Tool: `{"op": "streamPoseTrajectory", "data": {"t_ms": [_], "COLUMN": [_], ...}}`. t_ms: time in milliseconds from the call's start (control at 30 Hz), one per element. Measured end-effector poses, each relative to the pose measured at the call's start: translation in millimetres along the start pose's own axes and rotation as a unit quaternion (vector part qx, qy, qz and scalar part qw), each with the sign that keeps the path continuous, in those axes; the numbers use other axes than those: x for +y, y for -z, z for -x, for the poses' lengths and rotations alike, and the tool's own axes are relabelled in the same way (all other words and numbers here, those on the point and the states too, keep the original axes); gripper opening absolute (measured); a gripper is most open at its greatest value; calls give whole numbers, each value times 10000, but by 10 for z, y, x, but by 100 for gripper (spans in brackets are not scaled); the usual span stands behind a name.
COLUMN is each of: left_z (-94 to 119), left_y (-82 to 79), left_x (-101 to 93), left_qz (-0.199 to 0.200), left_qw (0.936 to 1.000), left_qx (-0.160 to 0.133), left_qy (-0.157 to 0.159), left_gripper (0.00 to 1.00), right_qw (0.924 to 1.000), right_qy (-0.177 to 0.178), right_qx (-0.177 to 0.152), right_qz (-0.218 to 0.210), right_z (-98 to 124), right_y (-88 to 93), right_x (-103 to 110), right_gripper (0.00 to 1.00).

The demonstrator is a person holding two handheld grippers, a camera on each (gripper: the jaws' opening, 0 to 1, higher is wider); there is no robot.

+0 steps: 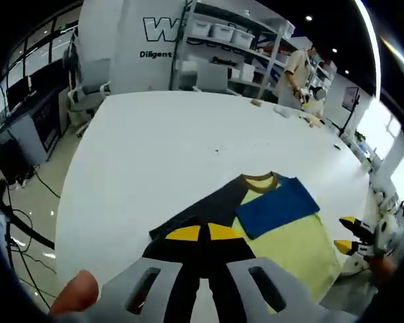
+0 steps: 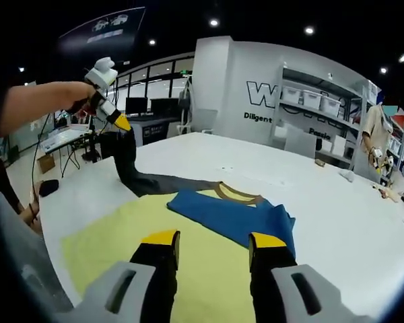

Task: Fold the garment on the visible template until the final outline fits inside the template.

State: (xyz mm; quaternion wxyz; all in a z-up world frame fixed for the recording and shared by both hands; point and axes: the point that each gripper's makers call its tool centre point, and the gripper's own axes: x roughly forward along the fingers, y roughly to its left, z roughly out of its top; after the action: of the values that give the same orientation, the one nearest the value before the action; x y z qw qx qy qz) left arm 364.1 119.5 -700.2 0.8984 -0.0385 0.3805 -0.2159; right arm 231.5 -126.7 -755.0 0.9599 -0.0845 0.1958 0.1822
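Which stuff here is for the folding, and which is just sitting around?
For the folding:
- T-shirt, its dark sleeve lifted
- left gripper, pinching that sleeve
- right gripper, open above the shirt
- white table

Just around:
- shelves with bins
- office chair
- person at the far end

bright, even indoor lighting from ceiling spotlights (image 2: pixel 213 22). strong glare at the window (image 1: pixel 380 118) in the left gripper view. shadows on the white table (image 1: pixel 175 155) are faint. fisheye distortion bends edges; near jaws appear slightly soft.
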Motion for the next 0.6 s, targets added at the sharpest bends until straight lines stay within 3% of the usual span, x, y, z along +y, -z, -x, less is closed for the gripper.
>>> {"op": "streamPoseTrajectory", "data": {"t_ms": [367,600], "left_z": [-434,-547], "left_y": [-71,-148], "left_x": [-808,-1130], "left_qz": [-267,-392], "left_qw": [9976,9949], "left_qx": [234,317], "left_qy": [602,873], "left_gripper": [0,0], "right_qw": [9999,9998], "right_qy": [57,76], "right_qx": [121,133], "right_qz": [-61,-96], "right_z": [21,23], "right_y": [58,64], "right_x": [-52,-71], "right_gripper": [39,39]}}
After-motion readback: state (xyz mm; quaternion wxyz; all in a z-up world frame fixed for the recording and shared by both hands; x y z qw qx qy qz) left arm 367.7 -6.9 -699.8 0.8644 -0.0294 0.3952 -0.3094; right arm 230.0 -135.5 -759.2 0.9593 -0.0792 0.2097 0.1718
